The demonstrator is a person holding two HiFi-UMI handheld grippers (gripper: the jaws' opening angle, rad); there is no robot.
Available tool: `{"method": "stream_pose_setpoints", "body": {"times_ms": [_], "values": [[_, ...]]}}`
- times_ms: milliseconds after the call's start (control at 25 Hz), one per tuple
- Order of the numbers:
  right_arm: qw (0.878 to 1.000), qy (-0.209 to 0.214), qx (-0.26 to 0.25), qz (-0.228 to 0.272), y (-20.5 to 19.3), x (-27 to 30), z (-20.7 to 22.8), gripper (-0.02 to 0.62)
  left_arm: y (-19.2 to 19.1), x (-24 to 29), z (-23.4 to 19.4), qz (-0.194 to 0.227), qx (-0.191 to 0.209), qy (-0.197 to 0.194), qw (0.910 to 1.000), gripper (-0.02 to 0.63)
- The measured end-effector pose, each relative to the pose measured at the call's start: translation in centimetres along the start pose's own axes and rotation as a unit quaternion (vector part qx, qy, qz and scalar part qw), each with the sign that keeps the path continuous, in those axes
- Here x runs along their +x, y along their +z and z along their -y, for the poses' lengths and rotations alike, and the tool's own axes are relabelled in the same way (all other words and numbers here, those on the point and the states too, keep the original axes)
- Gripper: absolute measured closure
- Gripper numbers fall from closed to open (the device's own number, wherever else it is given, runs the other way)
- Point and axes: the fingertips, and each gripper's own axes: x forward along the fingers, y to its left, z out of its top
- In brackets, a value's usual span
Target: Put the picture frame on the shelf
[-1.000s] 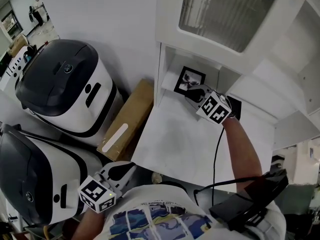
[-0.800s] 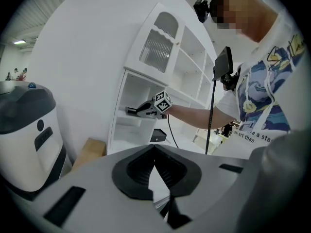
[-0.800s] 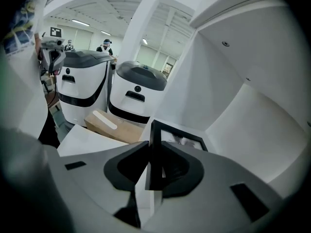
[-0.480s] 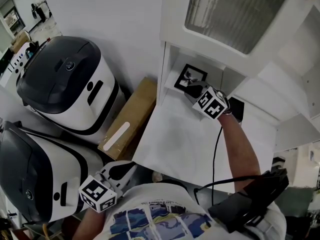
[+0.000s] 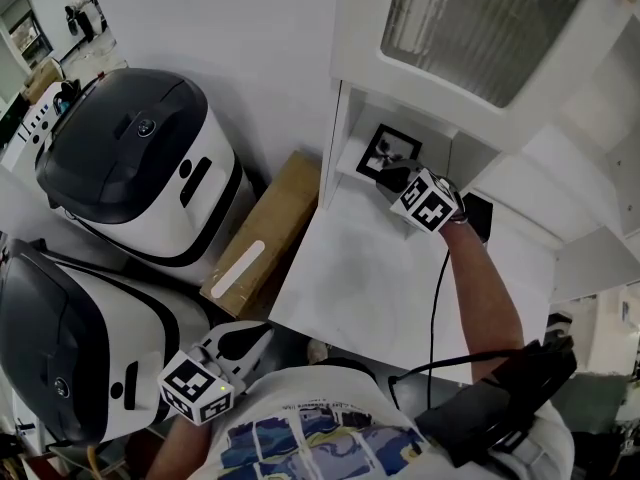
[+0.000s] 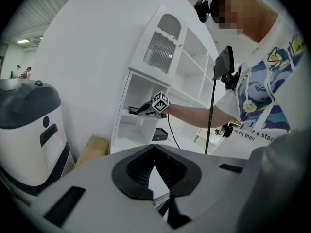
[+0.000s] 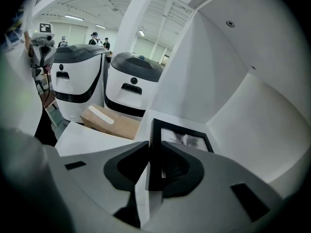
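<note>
**Item: picture frame placement, in progress**

- Left claw (image 5: 250, 340): hanging low by the person's torso, well apart from the shelf unit. Its jaws are resting together with nothing between them, and it is taking no part.
- Worktop (image 5: 370, 278): white slab projecting from the foot of the shelf unit, carrying only a small black box (image 5: 478, 213) near its back.
- Right claw (image 5: 395, 176): reaching over the worktop into the open compartment of the shelf unit. Its pads are clamping one side edge of the picture frame (image 5: 385, 148).
- Picture frame: black, with a pale print. It is standing upright and slightly turned inside the compartment, just over the inner shelf (image 5: 347, 168). Whether its lower edge is touching that shelf cannot be told.
- Ribbed-glass door (image 5: 470, 23): closing off the cabinet above the compartment.

**Status:** The frame is reaching its place, so the carrying appears done. Remaining, by judgement, are settling it onto the shelf, letting go and drawing the claw back out.
</note>
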Motion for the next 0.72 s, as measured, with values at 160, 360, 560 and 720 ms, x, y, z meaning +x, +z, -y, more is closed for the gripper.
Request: {"method": "stream_pose_setpoints", "body": {"times_ms": [160,360,560,720], "values": [[1.000,0.001,0.004,-0.003,-0.2,0.2,0.1,0.495,-0.2,-0.4,-0.1,-0.001,-0.001,0.000,1.0000,0.594],[1.000,-0.016,0.008,0.004,-0.2,0.0,0.4,0.471,-0.4,-1.0,-0.1,0.001,-0.001,-0.002,1.0000,0.594],[0.999,-0.030,0.019,0.008,-0.1,-0.7,0.3,0.468,-1.1,-2.1,-0.1,0.002,-0.002,-0.002,1.0000,0.594],[0.999,-0.041,0.021,0.015,0.9,-1.9,-0.4,0.468,-1.5,-3.1,0.0,0.004,-0.001,-0.007,1.0000,0.594]]}}
